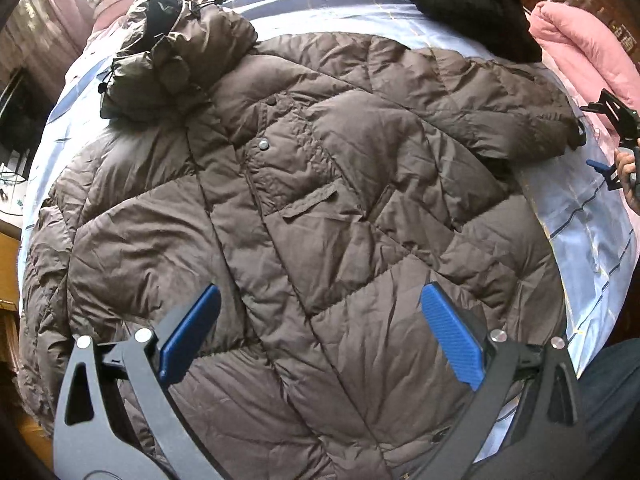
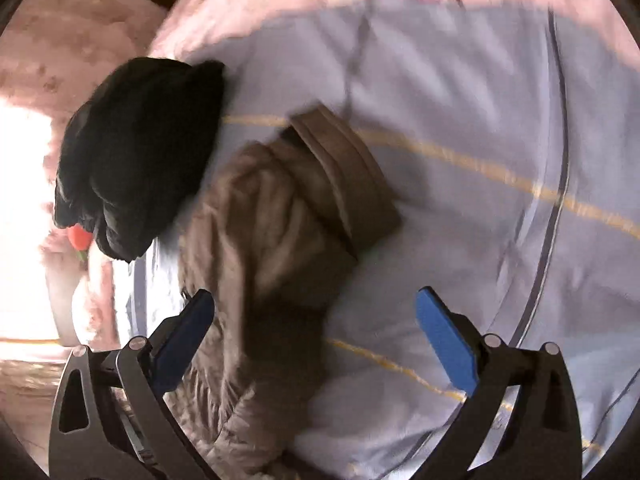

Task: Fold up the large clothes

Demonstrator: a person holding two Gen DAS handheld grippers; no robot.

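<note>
Scene: a brown padded coat [image 1: 320, 208] lies spread face up on a bed [image 1: 592, 216] covered by a pale blue striped sheet, its front closed.
Coat's long axis: runs from the hood [image 1: 168, 64], bunched at the upper left of the left wrist view, down to the hem near that camera at the bottom.
Sleeve: one sleeve [image 1: 500, 96] reaches out toward the right of the left wrist view, ending in a cuff [image 2: 344, 176] at the edge of the coat; in the blurred right wrist view the sleeve runs up from the bottom and the cuff points away from the camera, up and slightly right.
Left hand-held gripper [image 1: 320, 336]: released, jaws wide, hanging over the lower front of the coat and gripping nothing.
Right hand-held gripper [image 2: 316, 340]: released, jaws wide; the sleeve passes beside its left pad, but nothing is pinched.
Nearer hand: the right one, which sits by the sleeve end; the left is over the body of the coat, well apart from the cuff.
Likely next move: judged from this layout, a sleeve fold inward across the chest, with the right hand taking the cuff.
Nearby: a black garment [image 1: 468, 4] lies beyond the sleeve, close to it; pink bedding [image 1: 580, 40] is heaped at the far side.
</note>
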